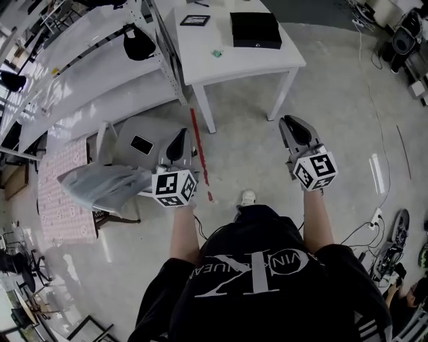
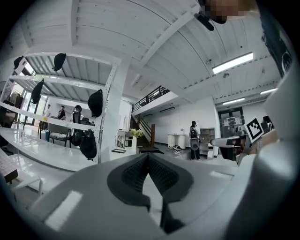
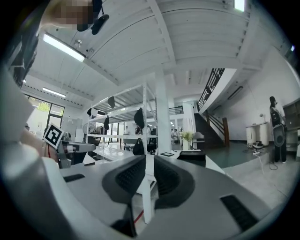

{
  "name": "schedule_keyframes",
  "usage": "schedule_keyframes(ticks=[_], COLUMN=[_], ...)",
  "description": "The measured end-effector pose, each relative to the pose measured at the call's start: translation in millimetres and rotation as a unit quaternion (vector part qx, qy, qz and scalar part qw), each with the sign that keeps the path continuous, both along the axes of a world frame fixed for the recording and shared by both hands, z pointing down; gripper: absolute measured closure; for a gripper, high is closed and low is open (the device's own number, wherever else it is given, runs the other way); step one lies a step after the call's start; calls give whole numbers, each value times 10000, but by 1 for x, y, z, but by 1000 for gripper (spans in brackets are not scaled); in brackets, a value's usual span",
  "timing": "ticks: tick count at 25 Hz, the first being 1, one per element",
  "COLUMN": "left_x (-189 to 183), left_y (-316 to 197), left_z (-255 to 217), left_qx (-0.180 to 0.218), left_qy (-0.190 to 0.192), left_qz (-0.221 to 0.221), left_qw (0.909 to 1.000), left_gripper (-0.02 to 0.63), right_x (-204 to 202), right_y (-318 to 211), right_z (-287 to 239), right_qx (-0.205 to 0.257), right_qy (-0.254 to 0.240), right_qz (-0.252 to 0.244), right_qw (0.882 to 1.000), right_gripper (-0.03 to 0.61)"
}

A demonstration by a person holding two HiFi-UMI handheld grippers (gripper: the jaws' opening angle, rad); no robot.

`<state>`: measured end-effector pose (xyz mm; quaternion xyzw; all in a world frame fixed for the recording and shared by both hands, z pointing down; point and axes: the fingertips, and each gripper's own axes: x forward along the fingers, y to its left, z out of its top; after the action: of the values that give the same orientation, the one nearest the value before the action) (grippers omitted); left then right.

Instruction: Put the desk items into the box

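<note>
A white table (image 1: 221,67) stands well ahead of me and carries a black box (image 1: 255,30), a flat black-framed item (image 1: 194,20) and a small green item (image 1: 217,53). Both grippers hang in the air over the floor, short of the table and touching nothing. My left gripper (image 1: 179,139) (image 2: 148,157) has its tips pressed together with nothing between them. My right gripper (image 1: 292,123) (image 3: 149,157) shows a narrow gap between its pads and holds nothing. Past its jaws, the right gripper view shows the black box (image 3: 191,158) on the table.
A long white shelf rack (image 1: 80,60) with a black cap (image 1: 138,45) hanging on it runs along the left. Below it a grey chair (image 1: 150,133) holds a dark phone (image 1: 141,144), with grey cloth (image 1: 100,186) draped beside. A red floor line (image 1: 199,150) runs ahead; cables (image 1: 382,220) lie on the right.
</note>
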<state>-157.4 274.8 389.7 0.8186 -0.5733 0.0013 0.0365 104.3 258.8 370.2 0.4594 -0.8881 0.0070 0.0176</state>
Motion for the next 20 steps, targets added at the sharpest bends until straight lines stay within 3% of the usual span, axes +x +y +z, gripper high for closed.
schedule_keyframes(ticks=[11,20], left_x=[25,28], left_y=[-82,-123], left_z=[-7,6], left_qx=[115,-56], left_qy=[-18,61], left_qz=[-149,-149], left_qw=[9998,9999], left_gripper=[606,606], right_x=[17,16], right_y=[-84,-121], right_z=[2,20], right_qx=[-14,-251], right_qy=[40,80], right_qz=[-396,-489], right_qw=[9992,9985], right_gripper=[512,502])
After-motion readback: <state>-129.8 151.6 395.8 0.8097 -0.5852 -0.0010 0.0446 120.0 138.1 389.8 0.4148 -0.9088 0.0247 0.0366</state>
